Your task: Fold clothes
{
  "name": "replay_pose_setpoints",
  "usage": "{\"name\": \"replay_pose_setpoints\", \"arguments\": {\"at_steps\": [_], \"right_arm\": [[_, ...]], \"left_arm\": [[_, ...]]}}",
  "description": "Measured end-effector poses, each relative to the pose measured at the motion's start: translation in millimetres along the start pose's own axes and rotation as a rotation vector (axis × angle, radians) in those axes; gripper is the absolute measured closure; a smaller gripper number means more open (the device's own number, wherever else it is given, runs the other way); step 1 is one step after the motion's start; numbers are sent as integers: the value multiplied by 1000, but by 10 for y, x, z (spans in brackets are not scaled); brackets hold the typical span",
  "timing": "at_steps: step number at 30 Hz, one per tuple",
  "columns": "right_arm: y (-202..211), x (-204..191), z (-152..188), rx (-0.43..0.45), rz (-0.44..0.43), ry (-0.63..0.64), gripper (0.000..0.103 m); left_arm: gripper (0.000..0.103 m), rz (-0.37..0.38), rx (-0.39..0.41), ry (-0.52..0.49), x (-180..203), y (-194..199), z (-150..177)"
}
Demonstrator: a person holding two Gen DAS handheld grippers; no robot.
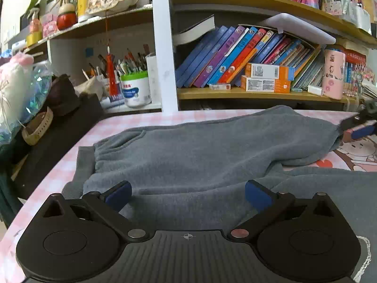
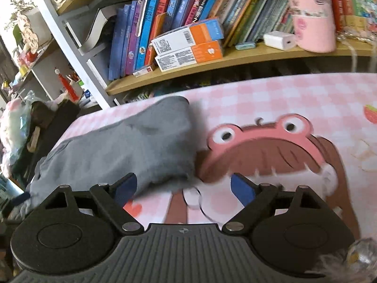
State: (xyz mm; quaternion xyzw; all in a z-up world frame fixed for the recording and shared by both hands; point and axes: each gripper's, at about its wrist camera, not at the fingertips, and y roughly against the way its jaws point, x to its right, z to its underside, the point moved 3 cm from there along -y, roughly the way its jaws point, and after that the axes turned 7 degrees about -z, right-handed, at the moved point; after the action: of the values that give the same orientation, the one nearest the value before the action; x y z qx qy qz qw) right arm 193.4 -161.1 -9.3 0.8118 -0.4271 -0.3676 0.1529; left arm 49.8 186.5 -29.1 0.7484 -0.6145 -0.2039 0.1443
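Plainly, the grey fleece trousers (image 1: 195,155) lie flat on the pink checked, cartoon-printed worktop (image 2: 294,94), their gathered elastic waistband (image 1: 87,162) at the left end and the legs running off to the right. The long axis therefore runs left to right across the worktop, roughly along the front of the wooden bookshelf (image 1: 247,94) behind it. One leg ends in a soft, rounded cuff (image 2: 179,118) that points right, toward the frog-hatted cartoon face on the cloth.

From the left tool (image 1: 187,194), the waist end lies directly ahead and below; its blue-padded fingers (image 1: 119,194) stand wide apart, released, with grey fabric between and beneath them but nothing pinched. The right tool (image 2: 183,191) is likewise spread and holds nothing; the leg's cuff lies ahead and to its left, with the left finger pad just at the fabric's lower edge. That view is somewhat blurred, so whether the pad touches the cloth I cannot tell.

So each hand is nearer its own end: left to the waistband, right to the cuff. I judge folding has scarcely begun, and a lengthwise fold would likely turn on the right tool catching the cuff and carrying it leftward along that axis toward the waist
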Motion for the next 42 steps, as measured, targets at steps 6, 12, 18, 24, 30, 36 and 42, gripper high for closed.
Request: {"name": "replay_pose_setpoints", "arguments": {"at_steps": [6, 12, 18, 24, 30, 36, 42], "right_arm": [[-281, 38, -77, -9, -18, -118, 19], [-348, 193, -162, 28, -88, -312, 35], [-463, 131, -225, 14, -54, -352, 76], [-326, -747, -511, 192, -99, -14, 88], [-614, -2097, -152, -9, -420, 429, 78], [-661, -1969, -144, -37, -459, 299, 55], [-852, -1340, -182, -103, -254, 47, 51]], "left_arm": [[0, -3, 2, -11, 6, 28, 6], [0, -13, -18, 0, -21, 3, 7], [0, -15, -28, -3, -22, -5, 17], [0, -18, -30, -10, -5, -2, 15], [0, -27, -47, -3, -11, -25, 14], [0, -22, -66, 0, -19, -45, 29], [0, -28, -63, -20, 14, -33, 25]]}}
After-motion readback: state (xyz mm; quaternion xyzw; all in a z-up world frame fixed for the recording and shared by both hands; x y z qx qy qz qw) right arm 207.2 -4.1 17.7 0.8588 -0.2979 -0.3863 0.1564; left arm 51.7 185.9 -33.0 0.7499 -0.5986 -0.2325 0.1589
